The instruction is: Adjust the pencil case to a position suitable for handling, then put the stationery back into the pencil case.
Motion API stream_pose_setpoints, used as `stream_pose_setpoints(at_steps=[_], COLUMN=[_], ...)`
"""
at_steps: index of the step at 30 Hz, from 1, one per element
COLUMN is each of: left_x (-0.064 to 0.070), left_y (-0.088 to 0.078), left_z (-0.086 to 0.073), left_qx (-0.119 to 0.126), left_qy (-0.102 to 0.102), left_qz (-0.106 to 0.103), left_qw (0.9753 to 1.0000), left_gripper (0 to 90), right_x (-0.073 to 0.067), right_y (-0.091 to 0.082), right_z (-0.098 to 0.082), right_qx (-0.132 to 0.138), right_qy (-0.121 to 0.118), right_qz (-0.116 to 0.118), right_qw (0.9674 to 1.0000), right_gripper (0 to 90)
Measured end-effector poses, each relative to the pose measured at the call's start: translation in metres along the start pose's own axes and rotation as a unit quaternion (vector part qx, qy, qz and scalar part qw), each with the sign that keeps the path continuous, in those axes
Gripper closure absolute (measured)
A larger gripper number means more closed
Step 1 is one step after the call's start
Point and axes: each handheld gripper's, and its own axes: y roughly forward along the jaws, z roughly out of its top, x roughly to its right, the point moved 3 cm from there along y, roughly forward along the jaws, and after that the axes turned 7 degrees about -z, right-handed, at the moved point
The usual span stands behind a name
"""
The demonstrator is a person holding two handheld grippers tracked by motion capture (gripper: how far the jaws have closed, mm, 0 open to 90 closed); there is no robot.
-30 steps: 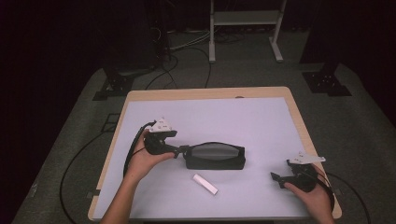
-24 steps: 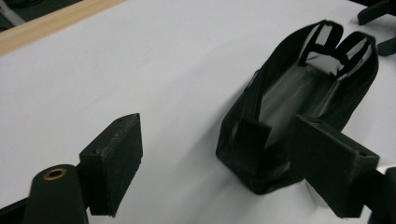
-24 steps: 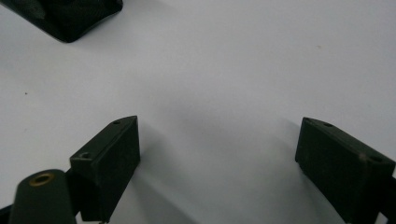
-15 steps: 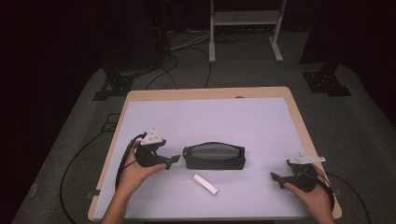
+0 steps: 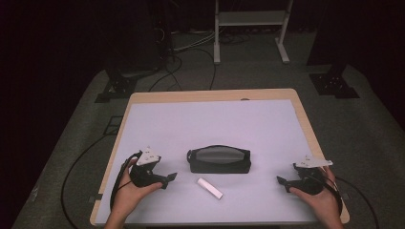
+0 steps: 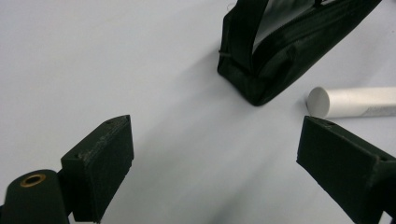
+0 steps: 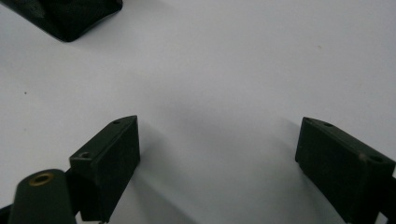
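Note:
A black zipped pouch (image 5: 218,160) lies flat in the middle of the white table top (image 5: 215,119). Just in front of it rests a short white tube (image 5: 210,188). My left gripper (image 5: 171,177) sits low to the left of the pouch, apart from it. Its jaws have just been opening and nothing is between them. In the left gripper view the pouch's end (image 6: 280,51) and the tube (image 6: 359,101) lie beyond the open gripper (image 6: 215,158). My right gripper (image 5: 281,181) rests near the front right, open and empty (image 7: 217,154), with a corner of the pouch (image 7: 70,16) far off.
The table's wooden rim (image 5: 305,124) runs around the white surface. Cables (image 5: 76,167) trail from the grippers off the table's sides onto the grey floor. A metal stand (image 5: 248,28) is behind the table.
My left hand has drawn back from the pouch's left end toward the near left of the table. The pouch stays where it was. The right hand has kept still.

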Motion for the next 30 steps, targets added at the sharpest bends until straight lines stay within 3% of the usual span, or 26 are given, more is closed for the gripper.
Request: stream_pose_setpoints(at_steps=[12,17,26,30], left_x=[0.0,-0.002,-0.007,-0.006], left_y=[-0.013,-0.011,-0.008,-0.003], left_z=[-0.033,-0.044,-0.051,-0.055], left_qx=[-0.008,-0.011,-0.013,-0.02], left_qy=[-0.016,-0.023,-0.032,-0.026], left_qz=[0.033,0.052,0.08,0.079], left_qw=[0.9993,0.9983,0.9962,0.9963], left_gripper=[9.6,9.4,7.9,7.9], right_x=[-0.001,-0.001,-0.011,-0.018], right_y=[0.001,-0.003,-0.008,-0.01], right_z=[0.001,0.004,0.012,0.017], right_qx=[-0.005,-0.014,-0.009,-0.002], right_qy=[0.001,-0.001,-0.003,-0.004], right_qz=[0.0,-0.003,0.022,0.036], right_qw=[1.0,0.9999,0.9997,0.9994], right_gripper=[12.7,23.5,33.6,34.5])
